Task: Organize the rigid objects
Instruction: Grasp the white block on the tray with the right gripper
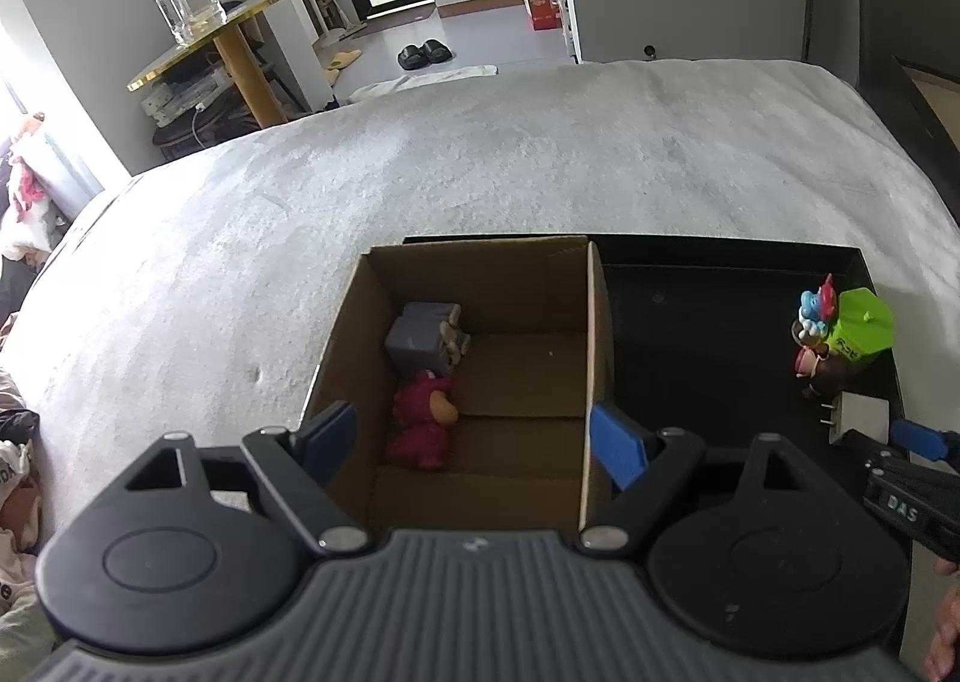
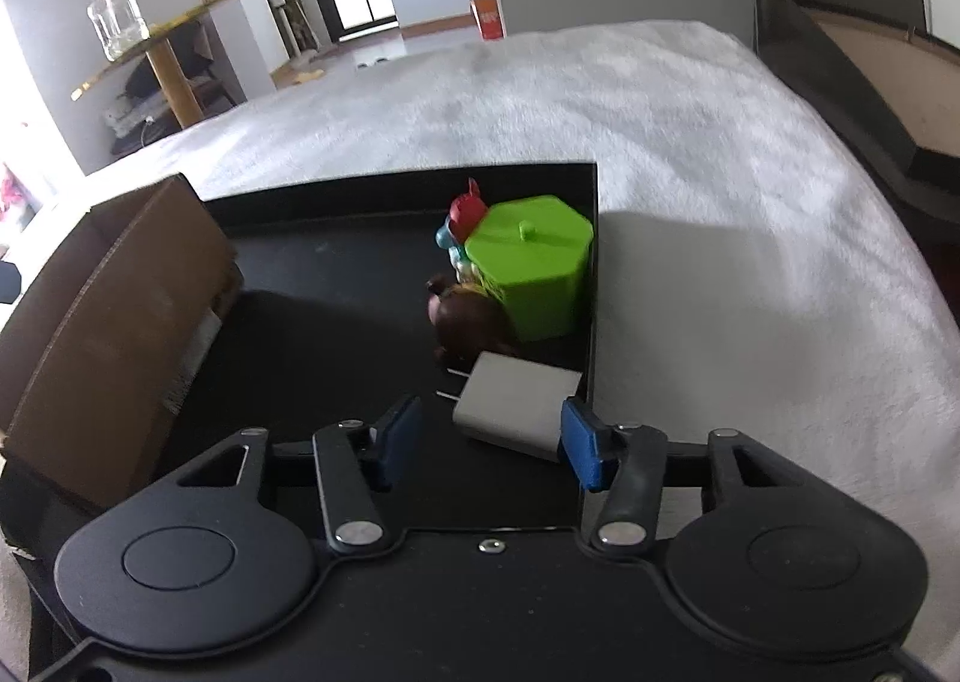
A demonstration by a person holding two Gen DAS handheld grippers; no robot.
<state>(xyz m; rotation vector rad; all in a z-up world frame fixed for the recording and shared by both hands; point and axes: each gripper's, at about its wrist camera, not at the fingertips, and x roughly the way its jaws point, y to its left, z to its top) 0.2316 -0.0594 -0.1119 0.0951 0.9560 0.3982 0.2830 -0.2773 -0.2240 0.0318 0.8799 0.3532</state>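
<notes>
My left gripper (image 1: 471,430) stands open over a cardboard box (image 1: 480,286) that holds a grey blocky toy (image 1: 420,340) and a red plush-like figure (image 1: 423,424). To the right lies a black tray (image 1: 708,334). At its right wall stand a green hexagonal box (image 2: 528,262), a blue figure with a red hat (image 2: 459,229) and a brown figure (image 2: 465,316). A white charger (image 2: 516,406) lies flat between the fingers of my right gripper (image 2: 489,424). The right pad (image 2: 582,442) is at the charger's end; the left pad (image 2: 399,436) is a gap away from it.
Box and tray rest on a white fuzzy cover (image 1: 480,153). A gold side table with a glass jar (image 1: 186,3) stands far left. Dark furniture (image 2: 840,81) rises at the right. Clothes lie at the left edge (image 1: 18,442). A hand (image 1: 945,622) shows at lower right.
</notes>
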